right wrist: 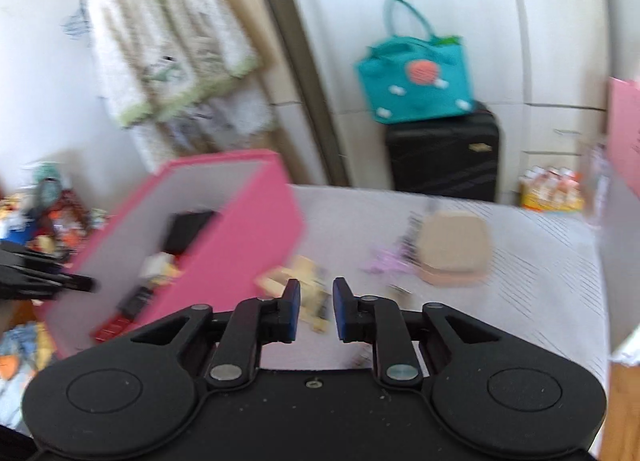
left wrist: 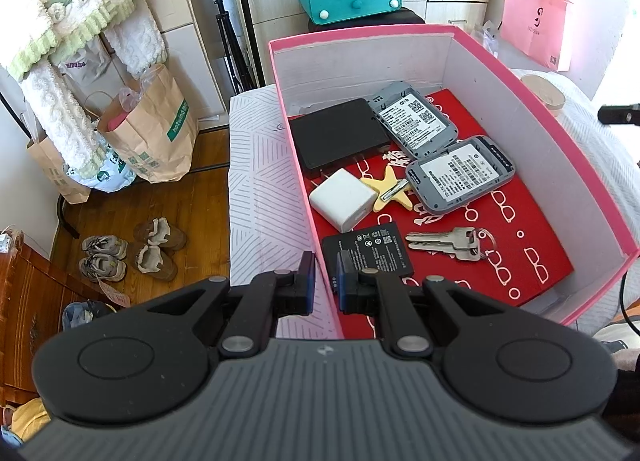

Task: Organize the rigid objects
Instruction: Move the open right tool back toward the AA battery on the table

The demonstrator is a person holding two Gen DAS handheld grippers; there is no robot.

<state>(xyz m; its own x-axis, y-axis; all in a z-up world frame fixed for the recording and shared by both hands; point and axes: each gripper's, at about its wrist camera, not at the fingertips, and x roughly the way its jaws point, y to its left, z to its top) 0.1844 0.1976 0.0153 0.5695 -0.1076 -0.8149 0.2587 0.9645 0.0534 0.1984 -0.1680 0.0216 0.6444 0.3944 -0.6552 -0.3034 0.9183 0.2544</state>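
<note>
The left gripper (left wrist: 325, 281) is clamping the near left wall of the pink box (left wrist: 552, 129), one pad outside it and one inside, jaws drawn narrow on the wall. Inside the box, on a red sheet (left wrist: 532, 245), a battery (left wrist: 370, 247) is lying just beyond the inner pad, with keys (left wrist: 448, 243) to its right. Farther in are sitting a white charger (left wrist: 344, 199), a yellow star (left wrist: 390, 189), two grey devices (left wrist: 460, 173) and a black slab (left wrist: 338, 137). The right gripper (right wrist: 316, 311) is hovering over the white cloth (right wrist: 540, 281) to the right of the box, jaws partly open and holding nothing; blurred wooden pieces (right wrist: 304, 281) are lying just beyond its tips, and a tan lid (right wrist: 454, 249) farther right.
</note>
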